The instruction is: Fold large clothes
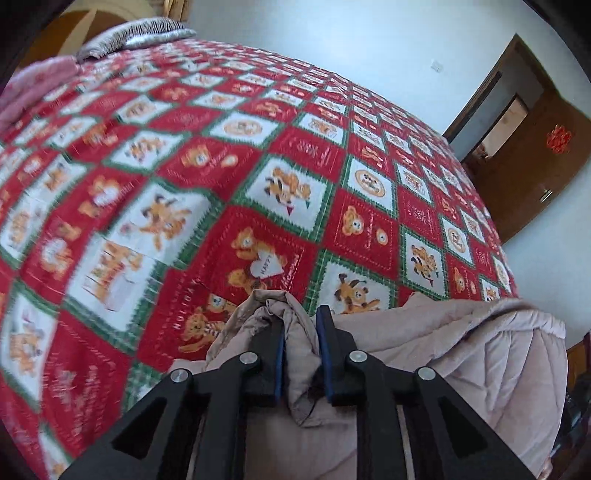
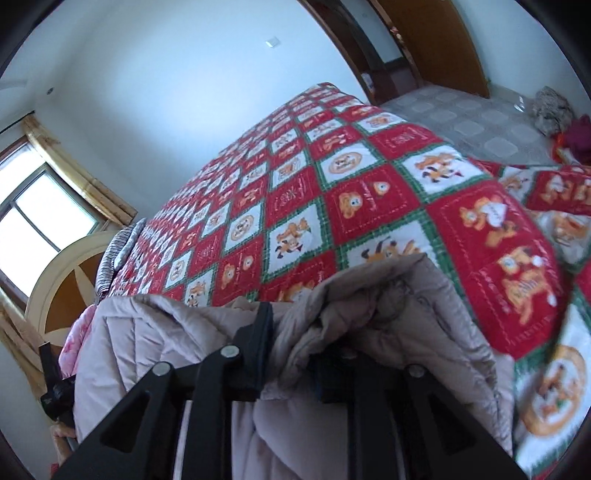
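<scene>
Both the left gripper and right gripper pinch a beige quilted coat above the teddy-bear bedspread.

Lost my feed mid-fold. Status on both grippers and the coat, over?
Left gripper shut on beige quilted coat. Right gripper also clamped on it. Coat bunched at near edge of teddy-bear bedspread. Bedspread ahead looks unobstructed.

The coat lies at the near edge of the bed, with a pillow at its far end and a door beyond its right side.
</scene>
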### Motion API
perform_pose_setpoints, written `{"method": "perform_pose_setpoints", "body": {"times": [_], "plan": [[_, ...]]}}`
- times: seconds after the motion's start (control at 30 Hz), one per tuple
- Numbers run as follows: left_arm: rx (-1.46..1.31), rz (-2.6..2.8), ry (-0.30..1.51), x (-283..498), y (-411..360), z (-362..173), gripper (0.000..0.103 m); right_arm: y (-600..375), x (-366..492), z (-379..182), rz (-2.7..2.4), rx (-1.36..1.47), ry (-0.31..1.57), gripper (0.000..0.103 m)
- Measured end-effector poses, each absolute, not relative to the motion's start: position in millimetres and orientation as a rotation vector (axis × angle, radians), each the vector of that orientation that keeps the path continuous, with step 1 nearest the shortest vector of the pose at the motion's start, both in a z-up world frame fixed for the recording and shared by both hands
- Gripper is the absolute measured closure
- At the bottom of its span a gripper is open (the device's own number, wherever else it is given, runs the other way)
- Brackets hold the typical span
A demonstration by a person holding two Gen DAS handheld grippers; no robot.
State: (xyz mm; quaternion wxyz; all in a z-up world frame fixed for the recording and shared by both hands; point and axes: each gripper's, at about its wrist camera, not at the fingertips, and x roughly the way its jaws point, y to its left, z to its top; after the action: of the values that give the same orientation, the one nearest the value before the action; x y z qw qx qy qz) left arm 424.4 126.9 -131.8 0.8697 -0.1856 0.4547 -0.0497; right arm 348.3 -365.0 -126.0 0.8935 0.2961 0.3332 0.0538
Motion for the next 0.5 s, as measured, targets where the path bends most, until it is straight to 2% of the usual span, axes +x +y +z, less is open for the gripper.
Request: {"method": "perform_pose_setpoints", "body": {"times": [0.07,0.2,0.37,0.43,0.47,0.5], "plan": [[-0.434,-0.144,0.909,417,133,-146,0.083,-359,341,-131,0.119,0.582,0.643,0.081],[-0.557,-0.196,0.883,417,146,-158,0.082,-354,347,-135,0.109,0.554,0.67,0.081],[-0.708,-0.274,0.957,421,175,-136,0.075,-356,355,-137,0.122,0.588,0.688,0.079],[-0.697,-0.286,0.916,413,187,-111,0.068,-358,357,-135,0.125,0.616,0.711,0.077],[-0.643,-0.254,0.868,405,193,-90,0.054,-359,357,-132,0.115,0.621,0.731,0.075],[-0.586,-0.204,0.831,398,198,-76,0.034,-359,356,-127,0.104,0.618,0.744,0.071]]}}
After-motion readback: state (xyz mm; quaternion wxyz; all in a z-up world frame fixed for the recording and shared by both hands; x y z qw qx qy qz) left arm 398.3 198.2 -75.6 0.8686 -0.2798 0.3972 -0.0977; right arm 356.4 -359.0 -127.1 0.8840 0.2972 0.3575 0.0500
